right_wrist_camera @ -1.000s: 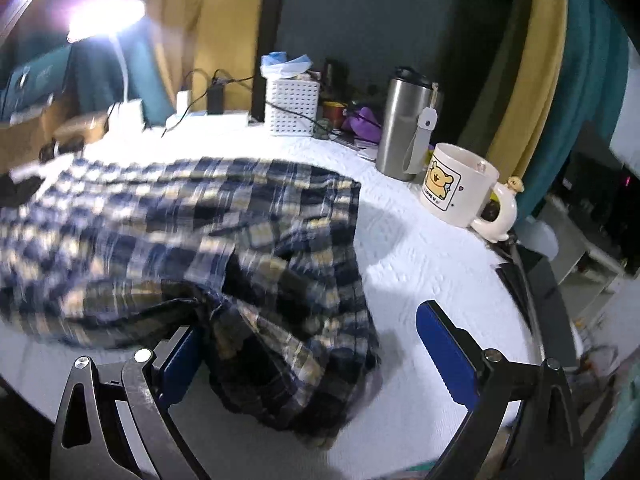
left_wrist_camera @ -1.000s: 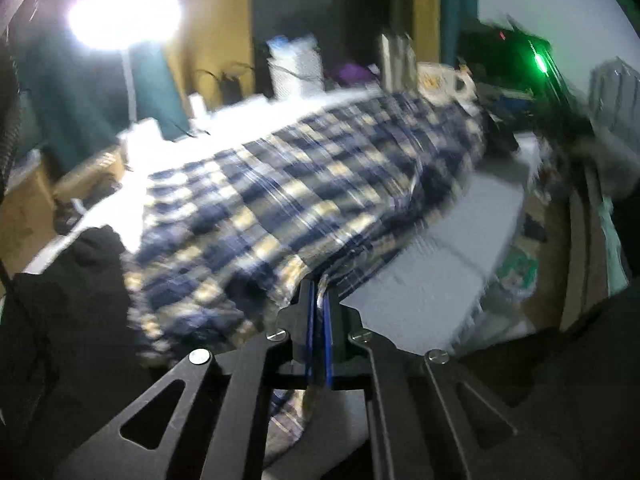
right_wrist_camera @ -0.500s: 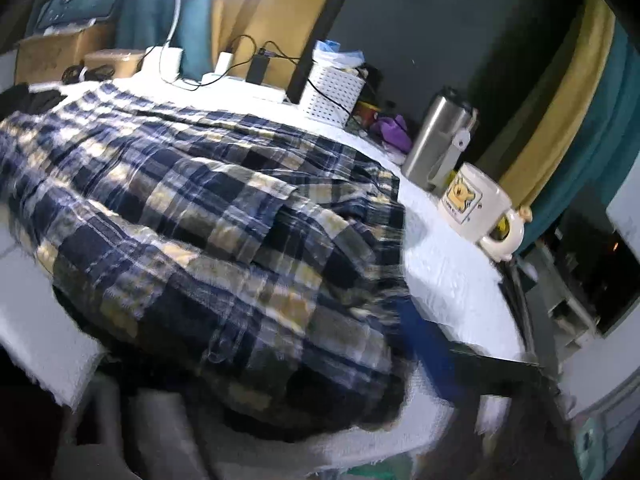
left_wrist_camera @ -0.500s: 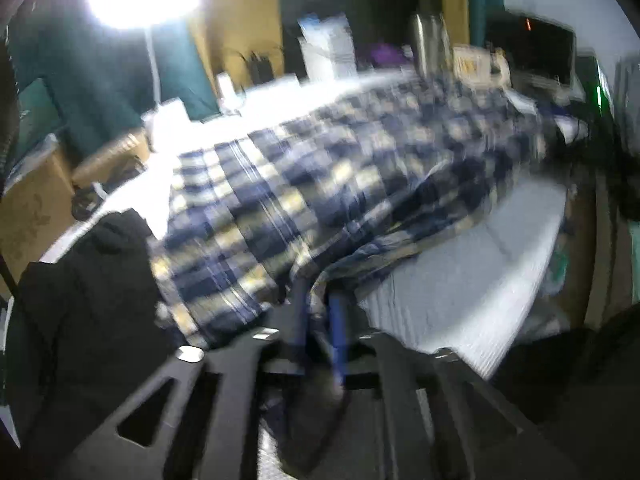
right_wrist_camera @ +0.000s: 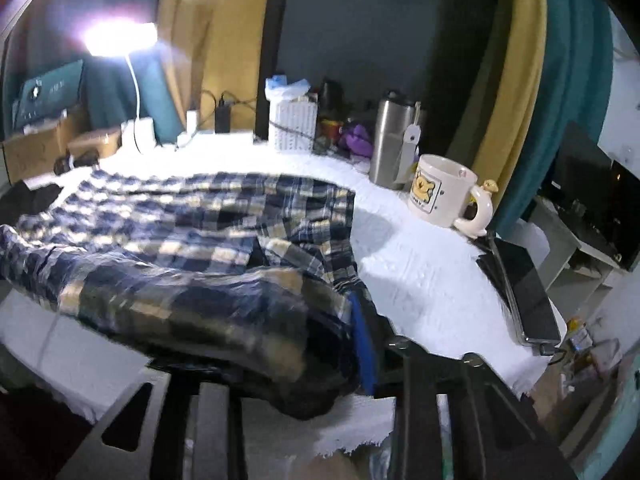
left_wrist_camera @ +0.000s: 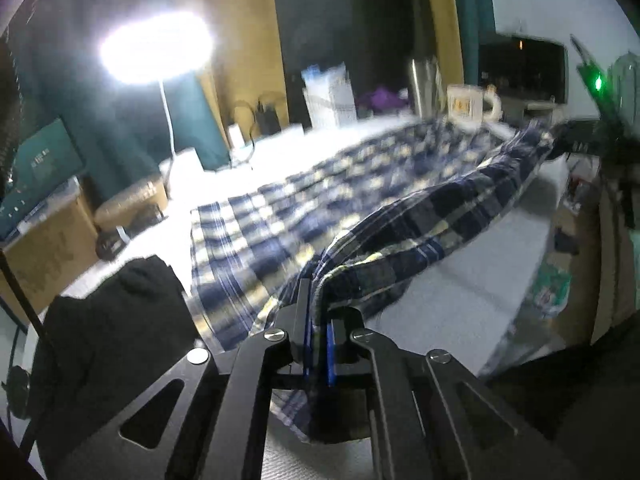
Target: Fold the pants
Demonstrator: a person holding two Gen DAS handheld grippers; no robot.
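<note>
White-clothed bench (right_wrist_camera: 420, 264), one, with one pair of navy plaid pants (right_wrist_camera: 180, 220) spread across it, near edge now raised off the cloth, no longer slumped as a second ago. Two hand-held grippers: left hand-held gripper (left_wrist_camera: 318, 320) pinched tight on one end of that edge, right hand-held gripper (right_wrist_camera: 328, 344), wide apart a second ago, closing with fabric bunched between its jaws; by the look, fold-over ready to begin. Behind: one steel tumbler (right_wrist_camera: 390, 140), one mug (right_wrist_camera: 440, 196).

One plaid pants (right_wrist_camera: 208, 216), one mug (right_wrist_camera: 442, 190), one steel tumbler (right_wrist_camera: 390, 136), one lamp (left_wrist_camera: 156, 52), one white basket (right_wrist_camera: 292, 126).
</note>
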